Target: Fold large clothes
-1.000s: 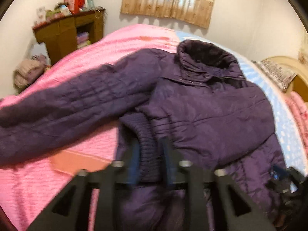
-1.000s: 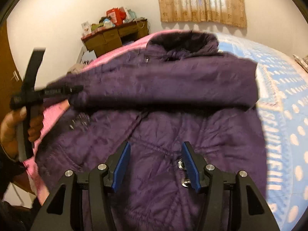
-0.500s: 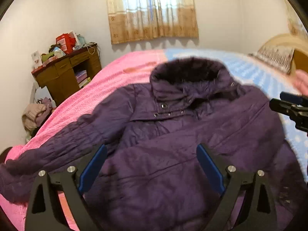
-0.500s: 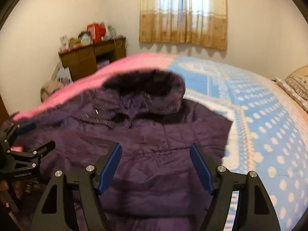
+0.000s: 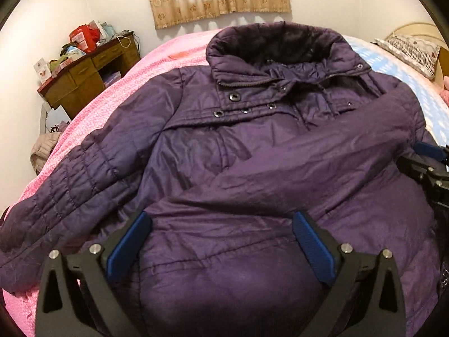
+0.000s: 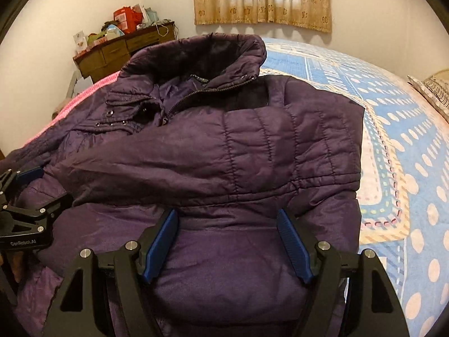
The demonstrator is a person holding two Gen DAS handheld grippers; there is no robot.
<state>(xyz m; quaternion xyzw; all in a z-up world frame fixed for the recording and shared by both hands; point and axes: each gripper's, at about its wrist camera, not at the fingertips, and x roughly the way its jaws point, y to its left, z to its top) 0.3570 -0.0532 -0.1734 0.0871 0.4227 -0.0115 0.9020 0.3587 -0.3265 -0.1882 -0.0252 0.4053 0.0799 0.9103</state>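
One purple padded jacket, front up, spread on a bed with a pink cover on one side and a blue dotted cover on the other; dark-lined collar toward the curtained window. One sleeve lies folded across the chest; the other sleeve extends out over the pink cover. Left gripper: jaws have just been opening and stand wide apart above the jacket's lower front, blue pads clear of the fabric. Right gripper: jaws parted, gripping nothing, over the hem area below the folded sleeve. Wooden desk, cluttered, against the far wall.
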